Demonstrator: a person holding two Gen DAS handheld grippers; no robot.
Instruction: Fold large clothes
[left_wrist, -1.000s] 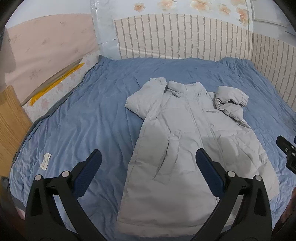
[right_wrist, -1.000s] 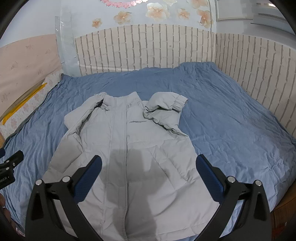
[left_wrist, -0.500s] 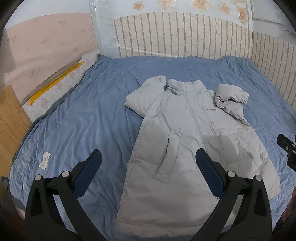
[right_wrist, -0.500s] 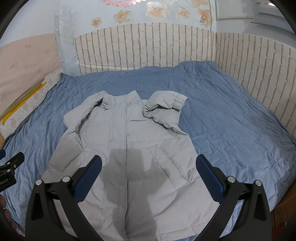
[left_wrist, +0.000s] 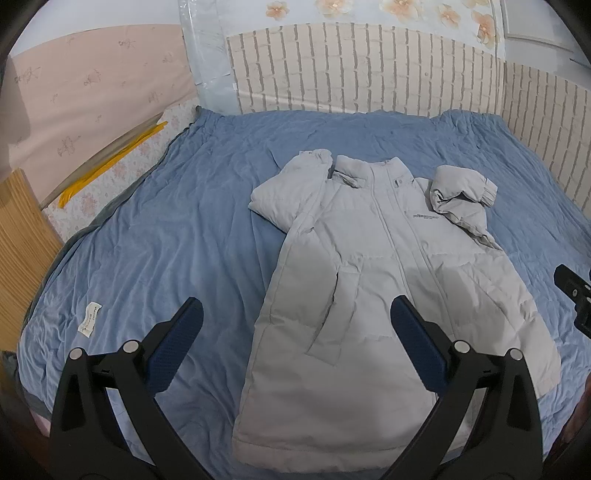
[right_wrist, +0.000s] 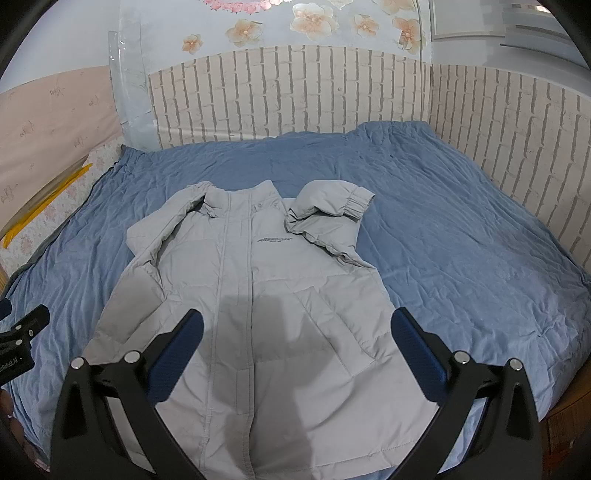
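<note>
Lying ahead: coat (right_wrist: 258, 314) | both grippers (left_wrist: 295, 325) (right_wrist: 295, 328) agape above hem

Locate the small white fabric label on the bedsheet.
In the left wrist view, the white label lies on the blue sheet at lower left, beside the left gripper, well left of the grey coat.

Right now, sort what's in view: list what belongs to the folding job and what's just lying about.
Belongs to the job:
- grey padded coat, spread flat, front up
- left gripper, jaws open
- right gripper, jaws open
- blue bed cover, the folding surface

Just lying about:
- white label on the cover
- yellow strip at the bedside
</note>
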